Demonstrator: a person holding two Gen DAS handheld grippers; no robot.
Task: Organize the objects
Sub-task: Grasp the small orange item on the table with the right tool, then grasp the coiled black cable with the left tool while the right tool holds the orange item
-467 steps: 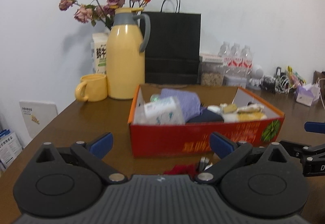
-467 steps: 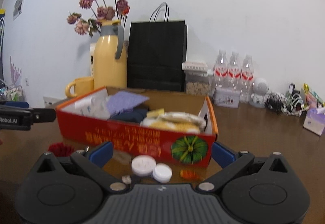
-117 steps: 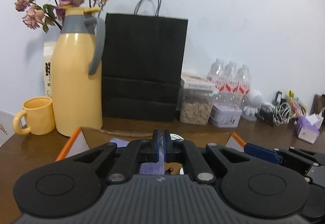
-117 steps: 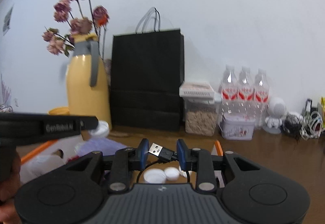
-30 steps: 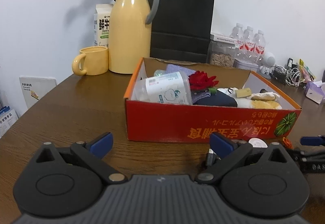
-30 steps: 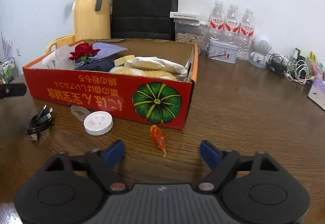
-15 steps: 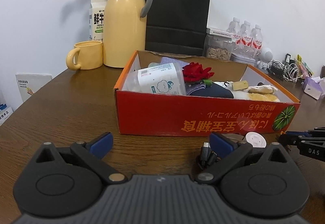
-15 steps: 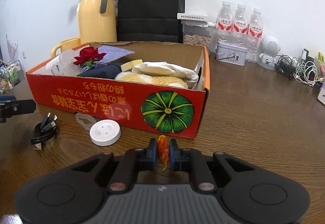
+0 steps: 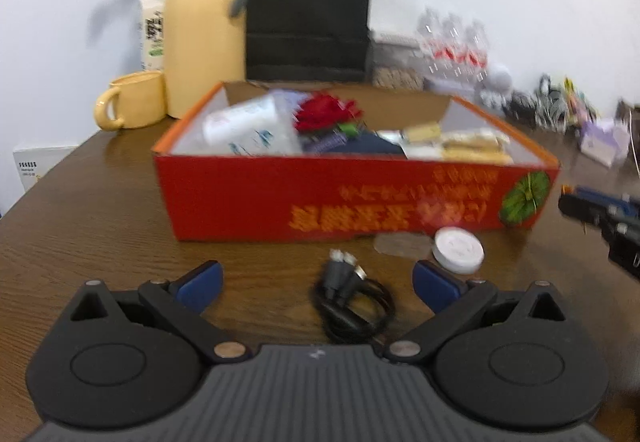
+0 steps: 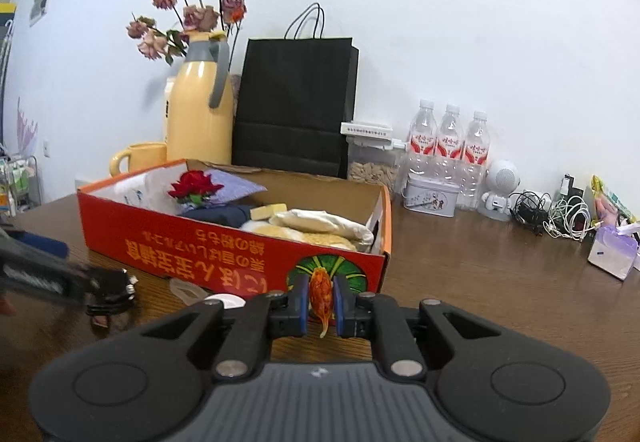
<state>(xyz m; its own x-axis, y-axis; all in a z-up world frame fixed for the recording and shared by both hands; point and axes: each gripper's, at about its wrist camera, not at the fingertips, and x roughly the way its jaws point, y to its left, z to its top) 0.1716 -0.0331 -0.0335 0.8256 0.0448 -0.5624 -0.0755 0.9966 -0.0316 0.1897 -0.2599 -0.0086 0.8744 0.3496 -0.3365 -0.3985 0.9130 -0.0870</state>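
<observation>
A red cardboard box [image 9: 352,197] [image 10: 224,254] sits mid-table, holding a red fabric rose [image 9: 326,113] [image 10: 195,181], a tissue pack, dark cloth and pale bags. My left gripper [image 9: 316,288] is open, with a coiled black USB cable [image 9: 350,302] lying on the table between its fingers. A white round cap [image 9: 458,250] and a clear lid lie by the box front. My right gripper [image 10: 321,304] is shut on an orange wrapped candy [image 10: 321,296], held above the table in front of the box's right corner.
Behind the box stand a yellow thermos [image 10: 200,109] with dried roses, a yellow mug [image 9: 132,101], a black paper bag [image 10: 296,105], a jar, three water bottles [image 10: 448,145], a tin, a white toy robot, tangled cables [image 10: 560,213] and a tissue pack [image 10: 612,252].
My right gripper has lifted the orange candy off the table and risen. My left gripper has shifted right so the black cable now lies between its open fingers.
</observation>
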